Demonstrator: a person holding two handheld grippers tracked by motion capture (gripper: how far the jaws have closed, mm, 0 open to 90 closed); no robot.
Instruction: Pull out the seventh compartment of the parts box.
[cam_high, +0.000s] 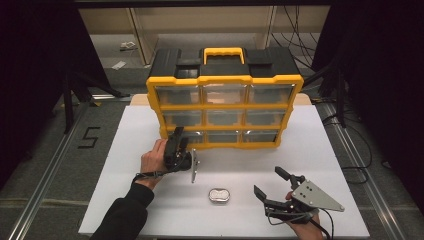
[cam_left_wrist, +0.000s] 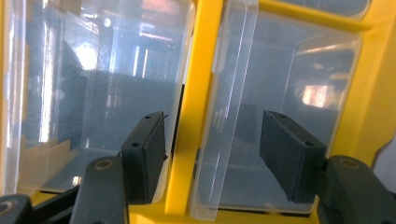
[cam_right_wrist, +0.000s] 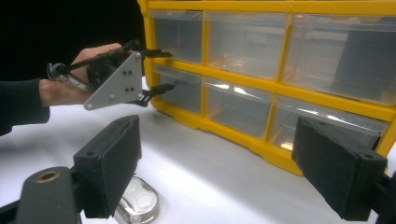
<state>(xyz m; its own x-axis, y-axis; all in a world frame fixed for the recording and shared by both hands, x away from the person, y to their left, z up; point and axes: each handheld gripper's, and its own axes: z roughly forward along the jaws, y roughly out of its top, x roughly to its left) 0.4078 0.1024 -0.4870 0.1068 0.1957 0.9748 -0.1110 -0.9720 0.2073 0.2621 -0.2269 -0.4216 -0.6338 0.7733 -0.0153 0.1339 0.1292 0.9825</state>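
Note:
A yellow and black drawer organizer (cam_high: 225, 80) with clear drawers stands at the back of the white table (cam_high: 125, 200). My left gripper (cam_high: 178, 134) is rolled on its side at the cabinet's lower left corner. Its jaws stand apart around the yellow divider (cam_left_wrist: 194, 116) and the clear pull lip (cam_left_wrist: 224, 116) of the bottom-left drawer (cam_right_wrist: 180, 93); the pads (cam_left_wrist: 147, 149) do not press on either. My right gripper (cam_high: 267, 181) is open and holds nothing, low over the table's front right. A small oval metal tin (cam_high: 218, 195) lies just left of it.
The organizer has a yellow carry handle (cam_high: 223, 52) on top and fills the middle back of the table. A cable trails from each gripper. Black stands and cables lie on the floor (cam_high: 45, 150) around the table.

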